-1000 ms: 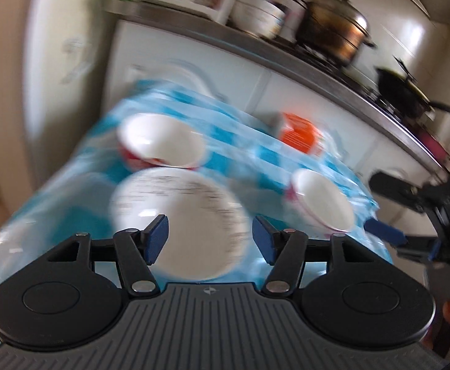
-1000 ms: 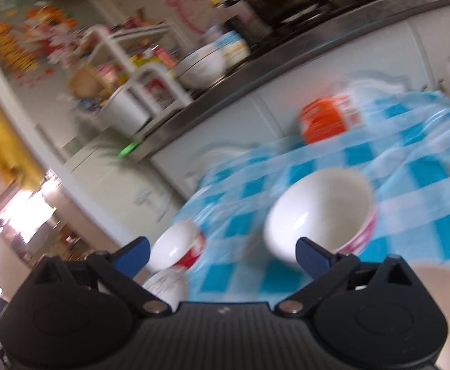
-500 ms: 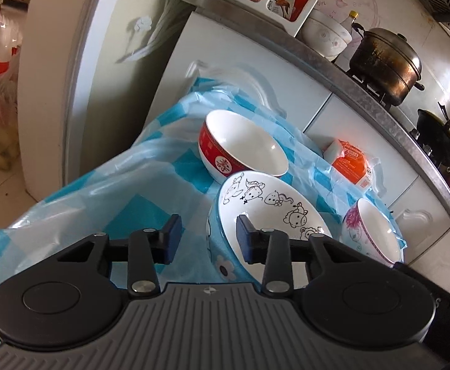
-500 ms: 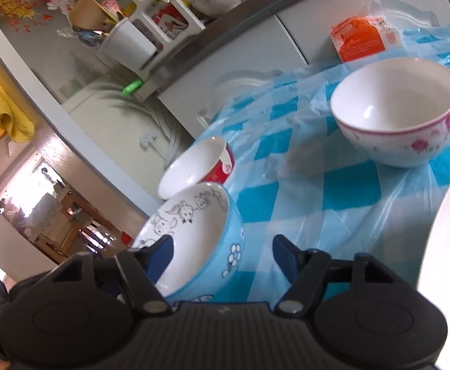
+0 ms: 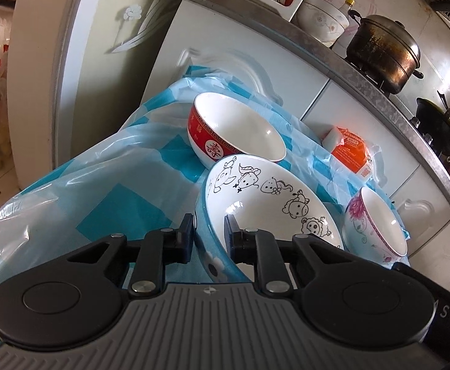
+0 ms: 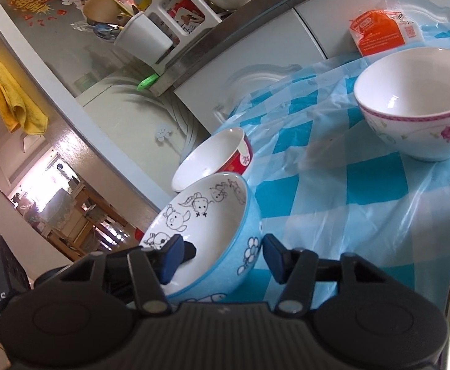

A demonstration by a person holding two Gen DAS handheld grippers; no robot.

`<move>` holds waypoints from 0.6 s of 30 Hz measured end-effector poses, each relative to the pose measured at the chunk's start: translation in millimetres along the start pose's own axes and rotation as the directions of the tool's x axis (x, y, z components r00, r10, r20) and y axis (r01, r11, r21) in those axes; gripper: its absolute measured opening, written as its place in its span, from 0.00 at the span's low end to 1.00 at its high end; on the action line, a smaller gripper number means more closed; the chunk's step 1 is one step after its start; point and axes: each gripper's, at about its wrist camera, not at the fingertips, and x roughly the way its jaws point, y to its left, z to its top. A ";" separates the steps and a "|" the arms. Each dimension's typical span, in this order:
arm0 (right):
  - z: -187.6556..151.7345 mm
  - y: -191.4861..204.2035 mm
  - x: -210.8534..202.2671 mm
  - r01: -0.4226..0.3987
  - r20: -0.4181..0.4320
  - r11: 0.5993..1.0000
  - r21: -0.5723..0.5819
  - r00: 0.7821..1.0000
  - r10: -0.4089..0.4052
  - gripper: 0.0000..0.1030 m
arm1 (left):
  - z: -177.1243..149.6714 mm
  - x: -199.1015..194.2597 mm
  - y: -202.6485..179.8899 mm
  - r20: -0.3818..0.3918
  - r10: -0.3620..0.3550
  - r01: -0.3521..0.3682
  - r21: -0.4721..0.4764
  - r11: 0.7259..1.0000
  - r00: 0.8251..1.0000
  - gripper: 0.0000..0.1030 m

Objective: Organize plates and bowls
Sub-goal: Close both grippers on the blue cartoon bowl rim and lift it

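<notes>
The near side of the blue cartoon bowl (image 5: 265, 203) is disappearing behind both tools, so its foot and whether it is resting on the checked tablecloth (image 5: 108, 185) are hard to make out. The left gripper (image 5: 209, 237) is pinching the bowl's rim, one finger inside and one outside, while the right gripper (image 6: 220, 257) is sitting spread around the opposite wall, not visibly touching. The bowl is white inside with animal drawings, lying just beside the red bowl (image 5: 234, 129), the pink-flowered bowl (image 6: 416, 101) apart

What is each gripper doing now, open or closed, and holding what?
Left gripper: closed on the rim of the blue cartoon bowl.
Right gripper: open, its fingers on either side of the same bowl's wall, holding nothing.
</notes>
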 end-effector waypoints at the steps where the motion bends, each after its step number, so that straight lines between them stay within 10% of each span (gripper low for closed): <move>1: 0.0 0.0 -0.6 0.000 0.001 1.000 0.006 1.000 0.000 0.56 | -0.5 -0.5 -0.4 -0.003 0.000 0.000 -0.002 1.000 1.000 0.18; 18: -13.4 10.9 -44.1 0.040 0.034 0.998 -0.050 0.999 -0.038 0.59 | -20.0 -33.6 -18.7 -0.015 -0.039 0.040 0.043 0.998 0.999 0.17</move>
